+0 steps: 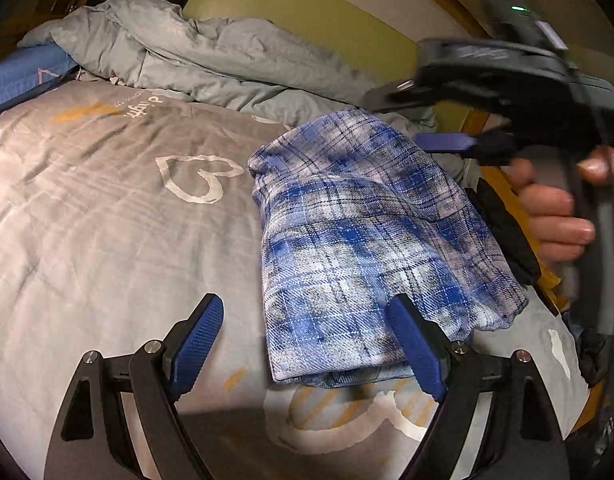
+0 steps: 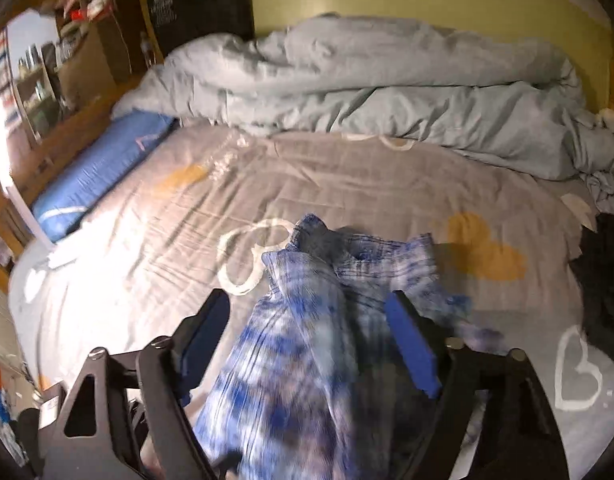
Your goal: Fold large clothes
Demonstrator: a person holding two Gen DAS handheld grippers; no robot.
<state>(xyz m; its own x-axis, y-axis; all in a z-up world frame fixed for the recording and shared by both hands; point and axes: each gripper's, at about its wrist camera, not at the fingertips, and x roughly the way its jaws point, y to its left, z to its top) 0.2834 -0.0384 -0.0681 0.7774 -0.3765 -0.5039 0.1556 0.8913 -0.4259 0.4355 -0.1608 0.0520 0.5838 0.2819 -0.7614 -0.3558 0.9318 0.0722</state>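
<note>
A blue and white plaid garment point(image 1: 371, 240) lies folded into a compact bundle on the grey bedspread point(image 1: 107, 220). My left gripper point(image 1: 307, 344) is open just above the bundle's near left corner, fingers apart, nothing between them. The right gripper point(image 1: 447, 136) shows in the left wrist view at the bundle's far right edge, held by a hand; its fingers are blurred. In the right wrist view the plaid garment point(image 2: 307, 340) lies bunched between the wide-open fingers of my right gripper point(image 2: 311, 344), which do not pinch it.
A crumpled grey-blue duvet point(image 2: 387, 80) is heaped along the green wall at the head of the bed. A blue pillow point(image 2: 103, 172) lies at the left edge. Dark clothing point(image 2: 603, 280) sits at the right edge. Wooden shelves point(image 2: 67, 60) stand at the left.
</note>
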